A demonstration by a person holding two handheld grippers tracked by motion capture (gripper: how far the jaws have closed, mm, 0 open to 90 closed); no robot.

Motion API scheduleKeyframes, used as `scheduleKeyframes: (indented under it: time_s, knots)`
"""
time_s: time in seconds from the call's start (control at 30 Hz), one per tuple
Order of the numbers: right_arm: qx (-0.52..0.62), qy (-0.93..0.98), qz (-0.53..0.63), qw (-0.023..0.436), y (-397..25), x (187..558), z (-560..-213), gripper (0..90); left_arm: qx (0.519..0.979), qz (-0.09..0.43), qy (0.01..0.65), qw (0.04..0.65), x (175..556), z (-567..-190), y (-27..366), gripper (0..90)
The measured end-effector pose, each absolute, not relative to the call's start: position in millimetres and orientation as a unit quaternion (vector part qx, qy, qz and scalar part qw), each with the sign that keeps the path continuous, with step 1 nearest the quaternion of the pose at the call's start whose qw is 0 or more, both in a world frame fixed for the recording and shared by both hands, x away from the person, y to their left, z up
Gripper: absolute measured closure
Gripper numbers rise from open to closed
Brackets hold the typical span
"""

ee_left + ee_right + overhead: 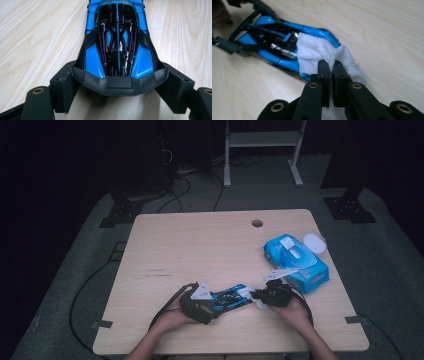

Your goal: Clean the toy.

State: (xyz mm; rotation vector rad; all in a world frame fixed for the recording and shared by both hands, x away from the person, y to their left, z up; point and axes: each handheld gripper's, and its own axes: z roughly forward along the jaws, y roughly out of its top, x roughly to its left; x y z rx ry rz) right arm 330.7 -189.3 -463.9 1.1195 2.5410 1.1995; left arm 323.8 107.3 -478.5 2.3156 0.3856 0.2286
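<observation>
Toy car (117,47), unlabelled, clamped by left claw (117,92); right claw (331,72) pinches wipe (319,51).

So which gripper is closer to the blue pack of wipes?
The right gripper. It sits just in front of the wipes pack, holding a white wipe. The left gripper grips the toy car, farther left.

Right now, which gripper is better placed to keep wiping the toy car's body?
The right gripper: its jaws are shut on the white wipe, which already lies on the blue toy car. The left gripper is busy clamping the car's end, steadying it on the table.
</observation>
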Motion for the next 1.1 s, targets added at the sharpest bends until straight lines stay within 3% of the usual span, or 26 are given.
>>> scheduleKeyframes:
  time_s: [0.3,0.7,0.87,1.1]
  knots:
    - [0.32,0.85,0.417,0.046,-164,325,-453,85.6,0.906,0.089,0.153,0.385,324,-479,106,24.2]
    - [0.367,0.84,0.395,0.059,-191,330,-466,85.6,0.907,0.089,0.151,0.384,323,-479,108,24.2]
    - [0.376,0.839,0.383,0.088,-184,347,-466,85.7,0.906,0.085,0.151,0.385,324,-479,108,24.1]
    - [0.386,0.824,0.408,0.074,-167,374,-466,85.6,0.907,0.083,0.15,0.385,325,-479,109,24.2]
